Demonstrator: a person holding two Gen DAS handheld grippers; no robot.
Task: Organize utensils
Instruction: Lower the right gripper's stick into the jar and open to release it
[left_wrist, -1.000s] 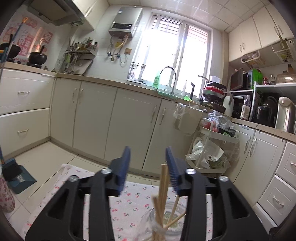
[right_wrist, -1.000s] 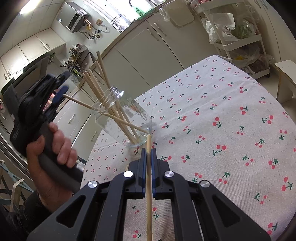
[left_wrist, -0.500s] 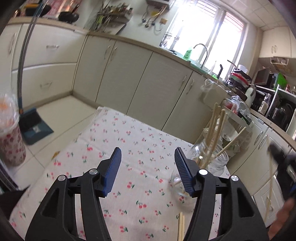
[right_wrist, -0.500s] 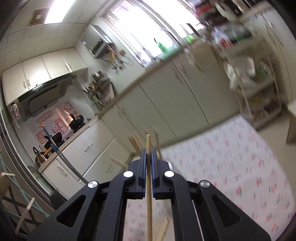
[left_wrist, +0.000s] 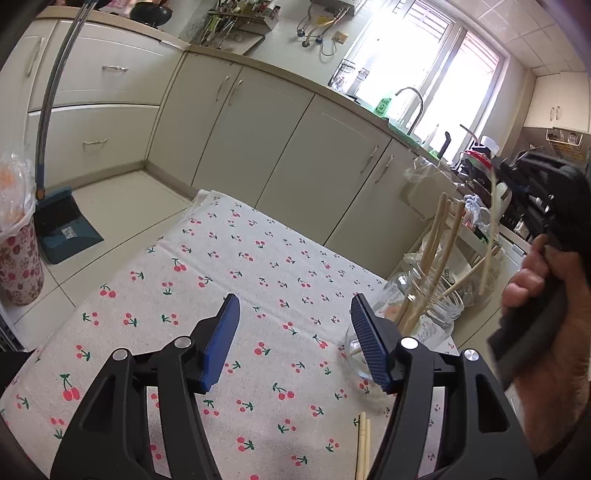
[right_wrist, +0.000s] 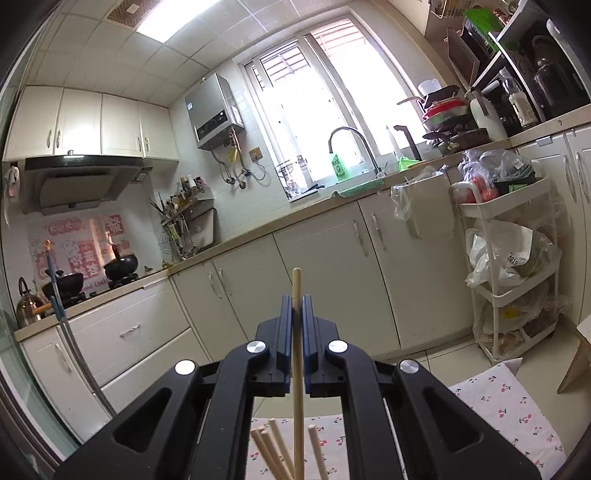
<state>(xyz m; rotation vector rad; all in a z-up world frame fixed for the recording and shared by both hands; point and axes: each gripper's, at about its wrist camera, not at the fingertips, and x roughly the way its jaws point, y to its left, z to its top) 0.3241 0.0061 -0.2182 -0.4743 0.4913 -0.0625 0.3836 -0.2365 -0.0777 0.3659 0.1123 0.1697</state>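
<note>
Our left gripper (left_wrist: 295, 339) jaws just widening, nothing between them, over the cherry tablecloth (left_wrist: 221, 266), our right gripper (right_wrist: 294, 308) clamped on a chopstick (right_wrist: 296, 332) above the jar (left_wrist: 424, 314)

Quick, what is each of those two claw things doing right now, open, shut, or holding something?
Left gripper: open, jaws have just been widening, nothing between them.
Right gripper: shut on a chopstick.

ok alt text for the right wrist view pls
The right gripper, shut on one wooden chopstick, points level at cream kitchen cabinets and a bright window. More chopstick tips rise below it.
</note>
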